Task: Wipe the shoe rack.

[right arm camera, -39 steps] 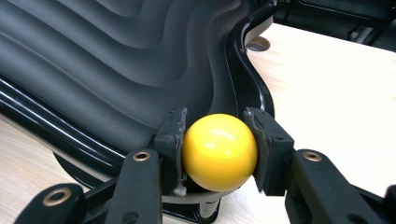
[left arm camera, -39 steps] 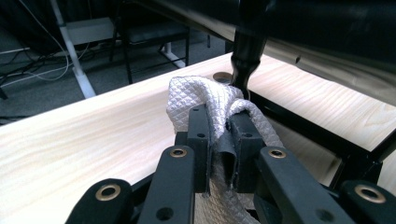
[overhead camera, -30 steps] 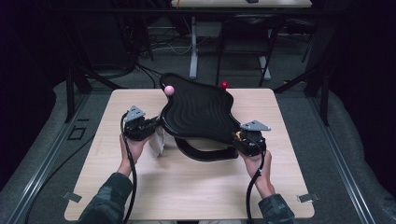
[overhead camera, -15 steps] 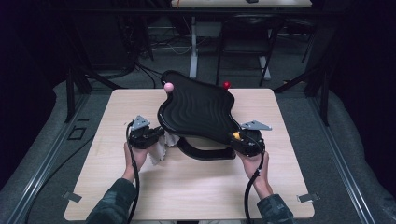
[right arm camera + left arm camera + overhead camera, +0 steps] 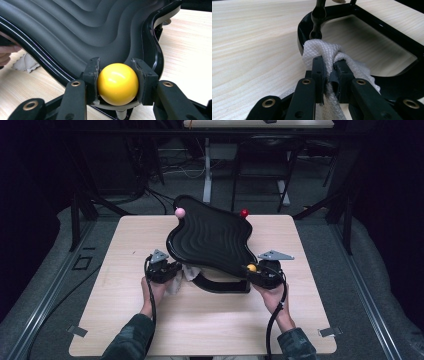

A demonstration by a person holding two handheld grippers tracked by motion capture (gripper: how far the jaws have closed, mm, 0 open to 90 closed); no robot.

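The left gripper (image 5: 329,75), jaws clenched on a bunched white cloth (image 5: 324,53) of quilted diamond weave, presses it against the glossy black base (image 5: 387,27) where a turned post (image 5: 318,17) rises, so wiping of the frame appears under way with most of it left. The right gripper (image 5: 117,83) grasps a smooth yellow ball (image 5: 118,83) at the near right corner of the tray (image 5: 212,240) (matte black, moulded in wavy ridges, ball knobs at its corners), steadying it on the pale wood table (image 5: 125,245).
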